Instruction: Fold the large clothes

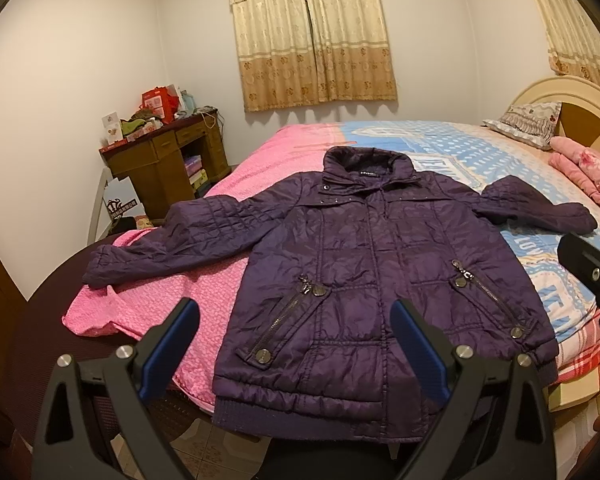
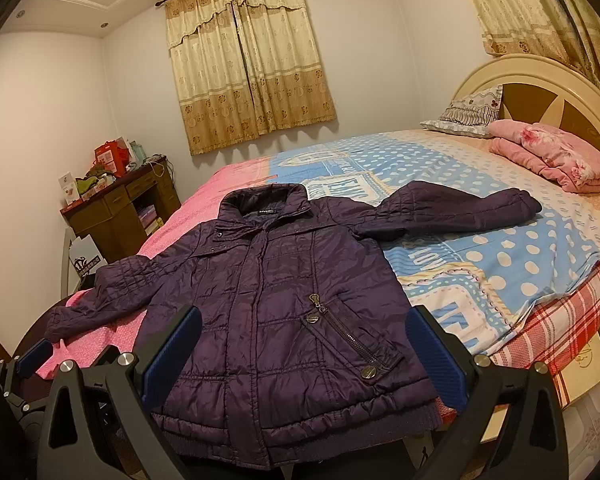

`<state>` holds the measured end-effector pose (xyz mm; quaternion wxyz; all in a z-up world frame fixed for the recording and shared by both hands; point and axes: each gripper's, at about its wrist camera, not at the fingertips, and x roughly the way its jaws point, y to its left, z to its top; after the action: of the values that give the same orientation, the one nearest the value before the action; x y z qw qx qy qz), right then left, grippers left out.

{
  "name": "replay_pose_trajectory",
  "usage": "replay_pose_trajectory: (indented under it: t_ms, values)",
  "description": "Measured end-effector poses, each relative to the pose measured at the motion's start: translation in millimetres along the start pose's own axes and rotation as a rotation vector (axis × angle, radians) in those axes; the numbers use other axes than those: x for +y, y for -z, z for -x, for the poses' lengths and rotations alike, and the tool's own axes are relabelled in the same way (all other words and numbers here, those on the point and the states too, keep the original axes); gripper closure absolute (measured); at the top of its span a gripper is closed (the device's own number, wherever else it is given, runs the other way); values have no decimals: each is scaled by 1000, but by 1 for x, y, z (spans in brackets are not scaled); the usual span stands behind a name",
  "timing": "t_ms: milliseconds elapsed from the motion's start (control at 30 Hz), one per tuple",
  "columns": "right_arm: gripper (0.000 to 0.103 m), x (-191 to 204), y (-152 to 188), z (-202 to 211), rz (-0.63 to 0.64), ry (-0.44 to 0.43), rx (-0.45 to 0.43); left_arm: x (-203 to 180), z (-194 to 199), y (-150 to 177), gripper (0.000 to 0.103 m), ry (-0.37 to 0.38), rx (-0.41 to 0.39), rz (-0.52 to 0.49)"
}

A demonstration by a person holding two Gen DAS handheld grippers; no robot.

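Note:
A dark purple quilted jacket (image 1: 352,264) lies flat, front up, at the foot of the bed, collar away from me and both sleeves spread out. Its ribbed hem hangs over the bed's near edge. My left gripper (image 1: 294,328) hovers open above the hem's left half, nothing between its blue pads. The right wrist view shows the same jacket (image 2: 268,300), with my right gripper (image 2: 304,340) open above its lower right part and empty. The left gripper's blue pad (image 2: 34,354) shows at that view's left edge. Part of the right gripper's black body (image 1: 592,272) shows at the far right.
The bed (image 2: 500,240) carries a pink cover on its left side and a blue dotted sheet on the right. A folded pink blanket (image 2: 556,160) and a pillow (image 2: 468,112) lie by the headboard. A cluttered wooden desk (image 1: 168,160) stands left of the bed.

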<state>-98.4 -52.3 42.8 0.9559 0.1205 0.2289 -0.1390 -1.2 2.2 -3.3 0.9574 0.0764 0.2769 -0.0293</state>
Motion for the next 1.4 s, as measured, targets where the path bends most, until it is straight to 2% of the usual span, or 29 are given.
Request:
replay_pose_trajectory:
  t_ms: [867, 1400]
  values:
    - [1, 1, 2, -2, -3, -6, 8, -2, 1, 1, 5, 3, 3, 4]
    - [1, -7, 2, -11, -29, -6, 26, -19, 2, 12, 5, 25, 28, 18]
